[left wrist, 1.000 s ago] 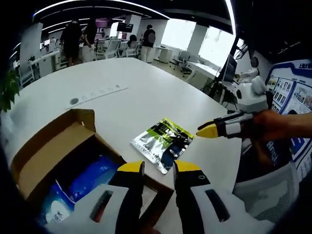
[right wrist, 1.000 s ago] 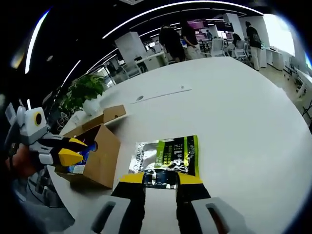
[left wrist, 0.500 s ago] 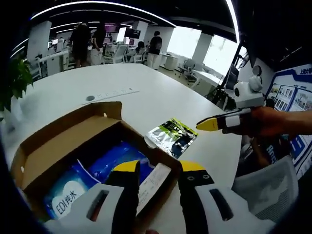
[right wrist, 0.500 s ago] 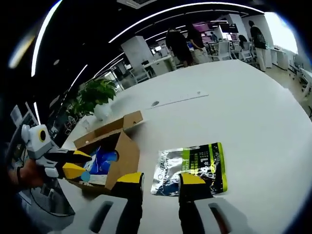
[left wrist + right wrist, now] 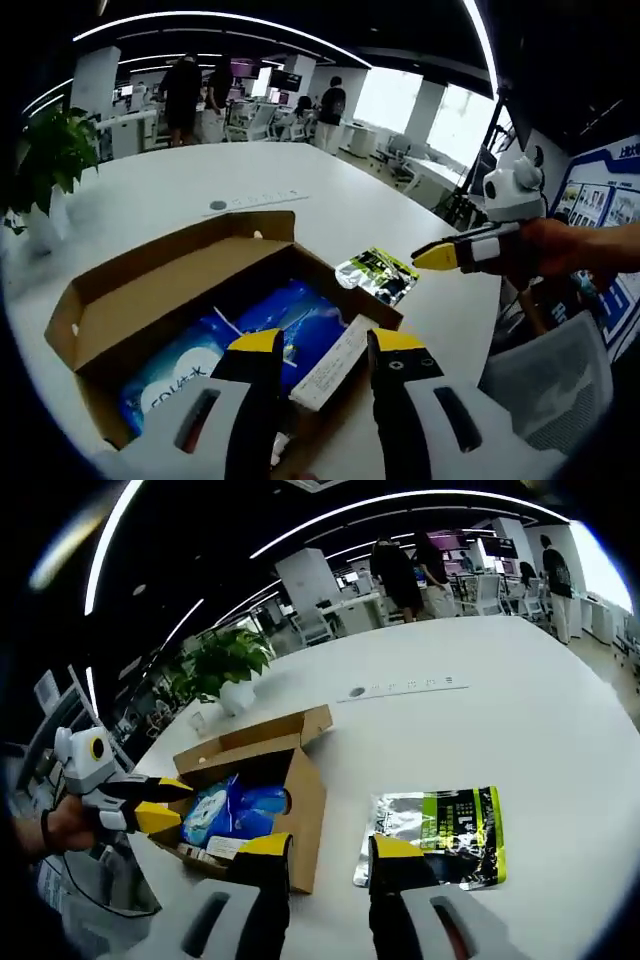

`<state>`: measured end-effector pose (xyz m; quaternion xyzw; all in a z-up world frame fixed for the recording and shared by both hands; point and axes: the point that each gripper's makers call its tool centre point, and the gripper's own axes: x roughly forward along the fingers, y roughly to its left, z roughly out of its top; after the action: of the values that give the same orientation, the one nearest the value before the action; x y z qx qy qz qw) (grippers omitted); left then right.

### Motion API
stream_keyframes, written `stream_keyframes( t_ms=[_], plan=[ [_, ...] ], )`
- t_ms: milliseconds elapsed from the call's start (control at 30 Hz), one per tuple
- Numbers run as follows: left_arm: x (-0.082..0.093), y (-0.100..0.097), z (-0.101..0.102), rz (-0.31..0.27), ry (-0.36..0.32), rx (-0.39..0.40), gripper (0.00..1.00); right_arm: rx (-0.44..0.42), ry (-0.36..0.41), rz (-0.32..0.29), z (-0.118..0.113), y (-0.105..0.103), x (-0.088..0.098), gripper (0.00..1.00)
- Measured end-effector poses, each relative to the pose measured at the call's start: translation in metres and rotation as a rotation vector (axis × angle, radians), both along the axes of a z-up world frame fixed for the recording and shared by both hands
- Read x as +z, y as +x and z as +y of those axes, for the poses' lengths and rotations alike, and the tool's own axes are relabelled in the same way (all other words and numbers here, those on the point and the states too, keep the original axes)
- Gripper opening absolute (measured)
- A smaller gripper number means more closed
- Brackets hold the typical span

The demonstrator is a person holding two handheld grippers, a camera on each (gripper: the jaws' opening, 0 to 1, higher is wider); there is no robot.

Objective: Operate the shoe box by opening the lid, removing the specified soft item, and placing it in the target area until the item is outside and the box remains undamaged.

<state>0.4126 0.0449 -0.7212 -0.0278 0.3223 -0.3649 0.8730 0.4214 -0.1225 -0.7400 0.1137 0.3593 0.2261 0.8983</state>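
1. The white table (image 5: 520, 710) carries everything.
2. The shoe box (image 5: 150, 290) stands open at 9 o'clock in the left gripper view, with blue soft packs (image 5: 290, 315) inside.
3. The foil pouch (image 5: 440, 835) lies flat on the table at 4 o'clock in the right gripper view, apart from the box, so the placing step looks finished.
4. The left gripper (image 5: 322, 345) hangs over the box rim, jaws parted, empty.
5. The right gripper (image 5: 328, 848) hovers beside the pouch, jaws apart, empty. Next probably means drawing both clear without knocking the box.
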Motion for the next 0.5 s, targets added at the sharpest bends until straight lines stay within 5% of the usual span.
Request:
stream_keyframes(
  t_ms=[500],
  plan=[
    [0.008,-0.016,0.063,0.005,-0.034,0.106,0.38,0.123,-0.024,-0.041,0.046,-0.007,0.017,0.30]
  ],
)
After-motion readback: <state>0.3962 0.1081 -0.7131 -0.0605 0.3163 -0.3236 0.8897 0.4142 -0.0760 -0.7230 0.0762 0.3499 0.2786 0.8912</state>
